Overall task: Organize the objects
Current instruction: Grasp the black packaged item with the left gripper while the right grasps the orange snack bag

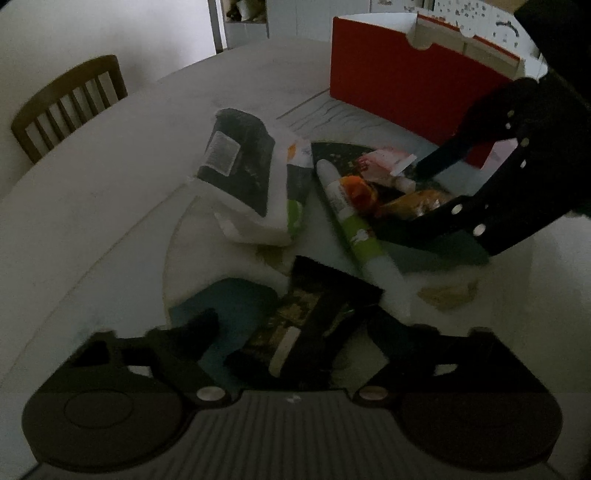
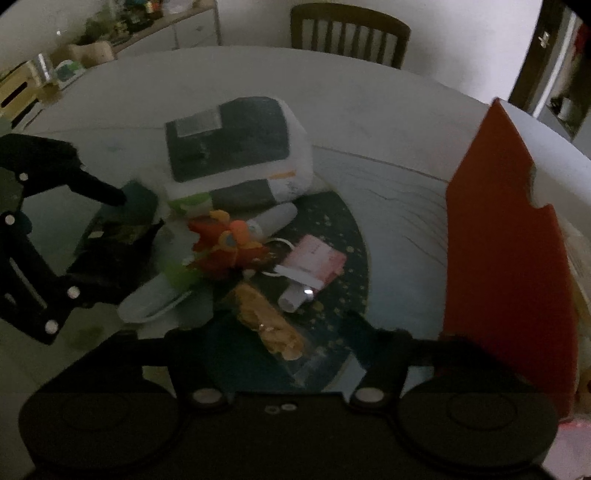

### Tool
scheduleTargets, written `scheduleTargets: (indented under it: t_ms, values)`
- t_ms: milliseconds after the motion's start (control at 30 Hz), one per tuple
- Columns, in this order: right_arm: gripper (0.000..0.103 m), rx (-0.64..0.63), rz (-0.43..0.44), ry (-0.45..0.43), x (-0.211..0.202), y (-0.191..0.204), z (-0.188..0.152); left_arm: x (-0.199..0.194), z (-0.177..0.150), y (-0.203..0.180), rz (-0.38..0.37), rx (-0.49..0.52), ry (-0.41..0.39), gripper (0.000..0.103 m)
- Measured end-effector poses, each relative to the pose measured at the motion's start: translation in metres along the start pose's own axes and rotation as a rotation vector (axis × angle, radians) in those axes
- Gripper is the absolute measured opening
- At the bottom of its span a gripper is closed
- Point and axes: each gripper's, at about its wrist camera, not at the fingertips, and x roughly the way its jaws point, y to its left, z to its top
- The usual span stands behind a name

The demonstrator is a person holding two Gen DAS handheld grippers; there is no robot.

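Observation:
My left gripper point(image 1: 295, 325) stands open over a black packet with gold print point(image 1: 314, 321); the packet lies between the fingers with a gap on the left side. From the right wrist view the same left gripper point(image 2: 118, 240) straddles that packet point(image 2: 122, 232). My right gripper point(image 2: 277, 328) is open around an orange snack packet point(image 2: 269, 325), with room showing on both sides. In the left wrist view the right gripper point(image 1: 399, 199) is low over the snack packet point(image 1: 413, 201). An open red box point(image 1: 399, 88) stands upright behind the pile.
On the round white table point(image 2: 369, 110) lie a big white package with a dark panel point(image 2: 236, 147), a green and white tube point(image 1: 354, 221), an orange plush toy point(image 2: 229, 243), a pink packet point(image 2: 317, 258) and a dark speckled mat point(image 2: 343, 229). A wooden chair point(image 2: 351, 33) stands beyond.

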Motion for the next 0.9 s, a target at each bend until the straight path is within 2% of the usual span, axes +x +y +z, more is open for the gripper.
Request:
scheduleTargets:
  t_ms: [133,200,467,700,900]
  values:
    - [0.050,-0.015,0.011,-0.009,-0.002,0.002,-0.002,-0.004,0.001,-0.006,0.004,-0.005,0.000,0.064]
    - [0.042,-0.015,0.012,-0.014,-0.003,0.003,-0.005,-0.006,0.000,-0.006,0.009,-0.028,0.002,0.053]
    - [0.024,0.019,0.012,-0.014,-0.012,0.009,-0.018,-0.016,-0.008,-0.013,0.035,-0.101,0.020,0.044]
    - [0.022,0.091,0.025,-0.015,-0.022,0.011,-0.031,-0.024,-0.016,-0.023,0.078,-0.208,0.018,0.039]
    - [0.022,0.195,0.081,-0.017,-0.041,0.004,-0.044,-0.037,-0.020,-0.034,0.066,-0.325,0.010,0.036]
